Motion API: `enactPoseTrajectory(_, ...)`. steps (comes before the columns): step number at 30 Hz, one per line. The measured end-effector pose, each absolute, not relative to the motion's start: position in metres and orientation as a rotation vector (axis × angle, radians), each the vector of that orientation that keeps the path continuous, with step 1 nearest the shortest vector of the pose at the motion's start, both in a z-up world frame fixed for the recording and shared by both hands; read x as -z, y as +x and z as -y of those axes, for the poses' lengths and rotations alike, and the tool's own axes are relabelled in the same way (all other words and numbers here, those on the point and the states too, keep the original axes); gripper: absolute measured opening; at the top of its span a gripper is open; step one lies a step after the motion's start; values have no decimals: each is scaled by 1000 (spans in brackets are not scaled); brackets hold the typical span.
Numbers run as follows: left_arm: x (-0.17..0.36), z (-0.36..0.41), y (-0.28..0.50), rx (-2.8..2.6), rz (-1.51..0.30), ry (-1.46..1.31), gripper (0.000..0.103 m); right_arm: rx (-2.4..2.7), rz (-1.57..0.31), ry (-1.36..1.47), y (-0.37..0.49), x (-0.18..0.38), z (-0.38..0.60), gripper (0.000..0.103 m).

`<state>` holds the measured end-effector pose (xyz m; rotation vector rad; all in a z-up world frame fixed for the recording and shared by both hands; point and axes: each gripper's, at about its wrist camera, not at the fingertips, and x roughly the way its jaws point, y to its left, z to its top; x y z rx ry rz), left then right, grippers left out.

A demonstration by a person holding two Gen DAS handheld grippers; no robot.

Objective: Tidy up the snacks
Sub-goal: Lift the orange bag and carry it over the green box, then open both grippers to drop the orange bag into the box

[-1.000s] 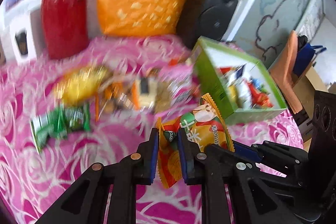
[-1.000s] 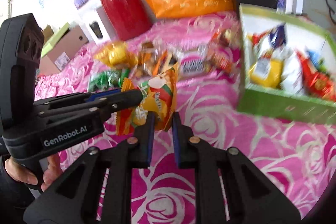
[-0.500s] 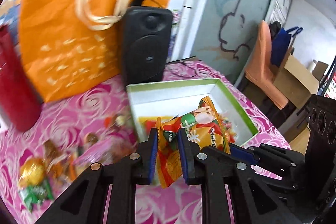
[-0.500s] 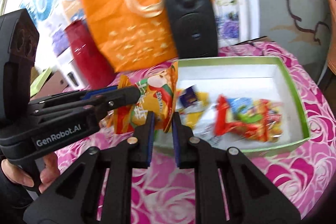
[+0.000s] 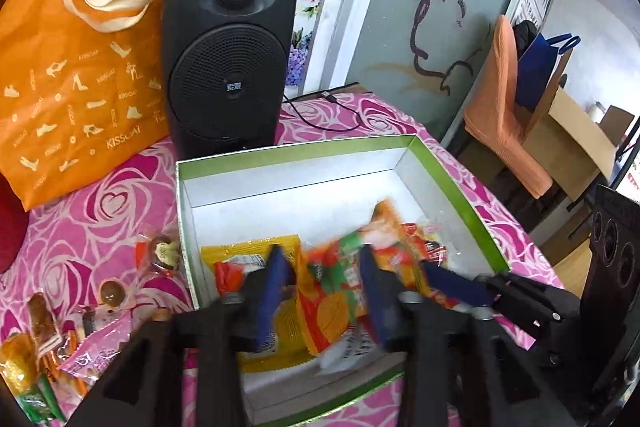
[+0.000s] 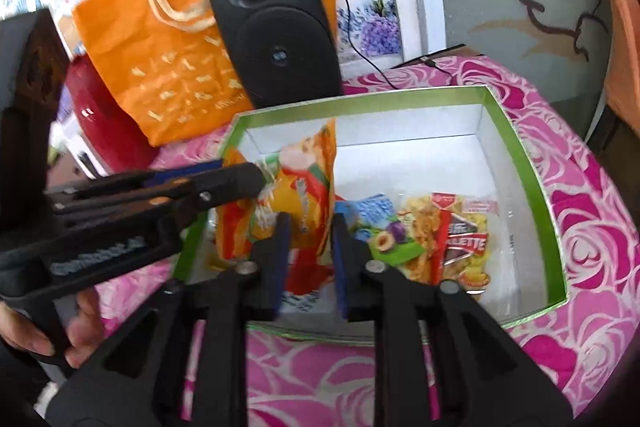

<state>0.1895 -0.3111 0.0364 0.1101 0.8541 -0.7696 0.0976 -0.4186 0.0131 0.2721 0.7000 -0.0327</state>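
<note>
The orange snack bag (image 6: 304,195) is hung over the green box (image 5: 456,183), between the blue pads of both claws. The left claw (image 5: 324,291) and the right claw (image 6: 308,251) are both being opened, and the pads are no longer pressed on the bag, so the bag is being let go into the box.

To do this step well, both claws should be opened together, so the bag is not pulled to one side. The bag should be dropped well inside the box walls, on top of the yellow packet (image 5: 256,259) and beside the other snacks (image 6: 452,239). Then the claws should be lifted straight up, so nothing is dragged out.

More sweets (image 5: 108,295) are left on the pink rose table (image 5: 92,211), beside the box.

"KISSCAT" can be read on the orange tote bag (image 5: 80,75). Letters ending in "LETTE" are seen on a packet in the box. The writing on the snack bag is too blurred to read.
</note>
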Motion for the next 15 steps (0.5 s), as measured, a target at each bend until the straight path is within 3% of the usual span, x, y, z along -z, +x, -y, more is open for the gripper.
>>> enactPoseTrajectory(2,-38,311,189,709,-843,136,63,51,-703,249,98,-9,418,89)
enactPoseTrajectory(10,-59,280,186,565,-774,145,64,54,-707,239,86,-8,406,90)
enactPoseTrajectory(15,-79,242,167,499,-722,119,64,59,-689,245,73,-20,392,101)
